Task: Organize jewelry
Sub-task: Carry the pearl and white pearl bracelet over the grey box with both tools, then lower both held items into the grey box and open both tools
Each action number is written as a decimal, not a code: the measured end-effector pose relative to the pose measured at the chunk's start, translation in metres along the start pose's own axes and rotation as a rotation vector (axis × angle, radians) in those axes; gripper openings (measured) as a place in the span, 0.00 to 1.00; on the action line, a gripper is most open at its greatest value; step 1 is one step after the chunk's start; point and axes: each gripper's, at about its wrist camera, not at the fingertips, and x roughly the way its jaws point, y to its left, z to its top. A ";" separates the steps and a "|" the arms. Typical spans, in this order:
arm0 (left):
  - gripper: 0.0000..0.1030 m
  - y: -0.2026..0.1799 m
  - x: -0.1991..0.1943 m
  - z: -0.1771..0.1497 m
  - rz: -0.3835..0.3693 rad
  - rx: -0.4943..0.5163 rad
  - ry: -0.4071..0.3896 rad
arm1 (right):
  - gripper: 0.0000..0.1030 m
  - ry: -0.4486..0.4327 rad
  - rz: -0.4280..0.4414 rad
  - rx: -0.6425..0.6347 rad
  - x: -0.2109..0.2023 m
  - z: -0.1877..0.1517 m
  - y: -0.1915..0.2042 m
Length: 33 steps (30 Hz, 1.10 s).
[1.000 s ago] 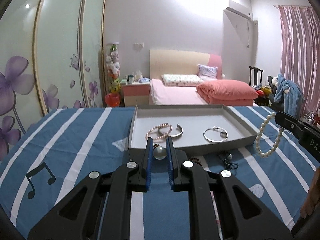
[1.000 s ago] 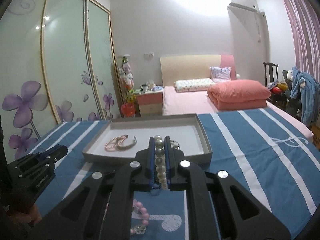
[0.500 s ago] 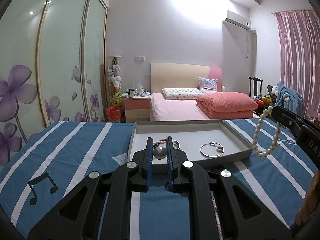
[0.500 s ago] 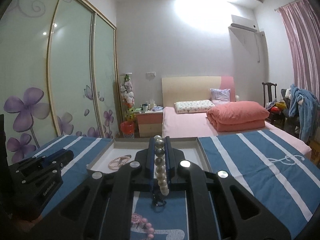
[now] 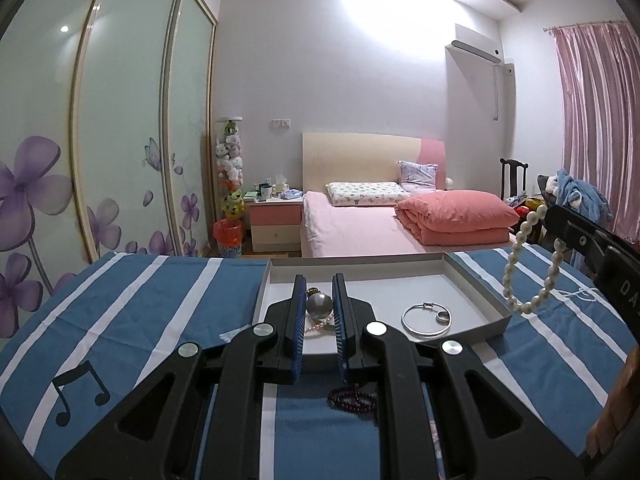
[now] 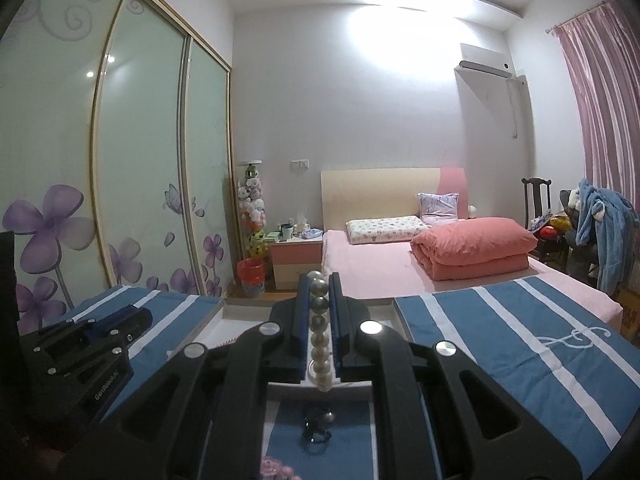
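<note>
My left gripper (image 5: pixel 319 286) is shut on a large grey pearl pendant (image 5: pixel 319 305), held over the near left part of the grey tray (image 5: pixel 486 292). In the tray lie a silver bangle (image 5: pixel 425 319) with a ring and a pink bead bracelet (image 5: pixel 318 326). My right gripper (image 6: pixel 319 284) is shut on a white pearl bracelet (image 6: pixel 320 336), which hangs above the tray's near right side; in the left wrist view the same bracelet (image 5: pixel 528 264) dangles from the right gripper. The left gripper shows at the left of the right wrist view (image 6: pixel 80 344).
A dark red bead bracelet (image 5: pixel 352 396) lies on the blue striped cloth (image 5: pixel 140 312) in front of the tray. A black bead piece (image 6: pixel 318 426) and a pink bead piece (image 6: pixel 276 468) lie on the cloth under my right gripper. A bed stands beyond.
Both grippers have risen and tilted up, with the pendant and the pearl bracelet still held. The left gripper has moved forward over the tray's near edge.
</note>
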 end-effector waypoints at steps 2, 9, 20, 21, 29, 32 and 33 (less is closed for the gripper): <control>0.14 0.000 0.006 0.001 -0.001 0.003 0.002 | 0.10 -0.001 -0.001 -0.003 0.006 0.001 0.000; 0.14 -0.001 0.038 0.002 -0.008 -0.004 0.038 | 0.10 0.048 -0.007 0.011 0.047 -0.005 -0.004; 0.14 -0.009 0.090 0.001 -0.034 0.011 0.111 | 0.10 0.171 0.000 0.047 0.123 -0.012 -0.009; 0.14 -0.010 0.094 0.001 -0.036 0.008 0.123 | 0.10 0.184 0.002 0.052 0.129 -0.013 -0.010; 0.14 -0.014 0.115 -0.001 -0.056 0.018 0.180 | 0.15 0.280 0.016 0.092 0.164 -0.019 -0.013; 0.20 -0.011 0.117 -0.001 -0.066 0.004 0.198 | 0.33 0.286 0.008 0.108 0.161 -0.021 -0.020; 0.26 -0.008 0.117 -0.001 -0.068 -0.009 0.202 | 0.33 0.286 0.004 0.110 0.159 -0.022 -0.023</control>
